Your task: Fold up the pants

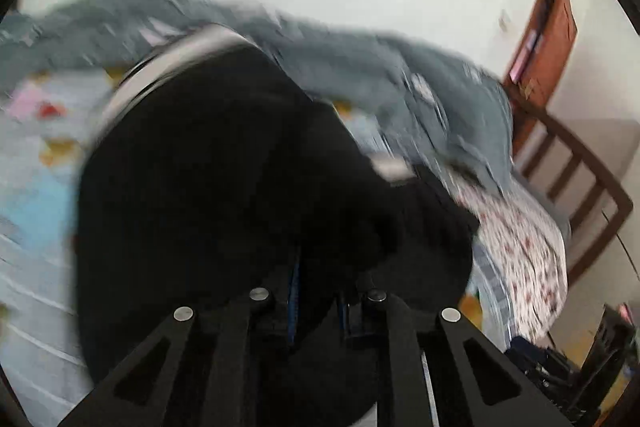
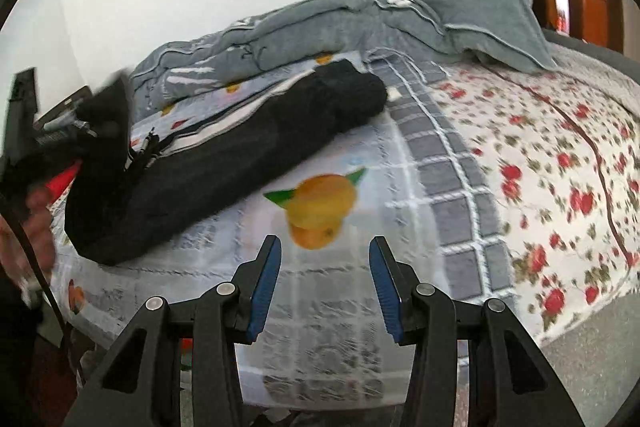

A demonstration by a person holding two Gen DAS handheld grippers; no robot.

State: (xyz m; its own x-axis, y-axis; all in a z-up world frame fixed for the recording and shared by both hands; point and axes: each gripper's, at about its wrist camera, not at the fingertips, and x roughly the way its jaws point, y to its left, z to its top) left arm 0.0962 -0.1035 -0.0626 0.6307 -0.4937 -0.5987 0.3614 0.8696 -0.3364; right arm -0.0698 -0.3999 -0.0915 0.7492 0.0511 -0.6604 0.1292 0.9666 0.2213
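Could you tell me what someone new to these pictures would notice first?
The black pants lie across the bed, one end lifted at the picture's left by the left gripper, which is shut on the dark cloth that fills its own view. The right gripper hangs open and empty above an orange fruit print on the bed cover.

No writing can be read anywhere from where I stand. The grey quilt point(image 2: 400, 7) carries small white marks (too blurred to tell whether they are letters or just pattern). The bedsheet point(image 2: 560, 167) shows only printed flowers and fruit, no words. The black pants point(image 2: 224, 155) bear no legible label or brand.
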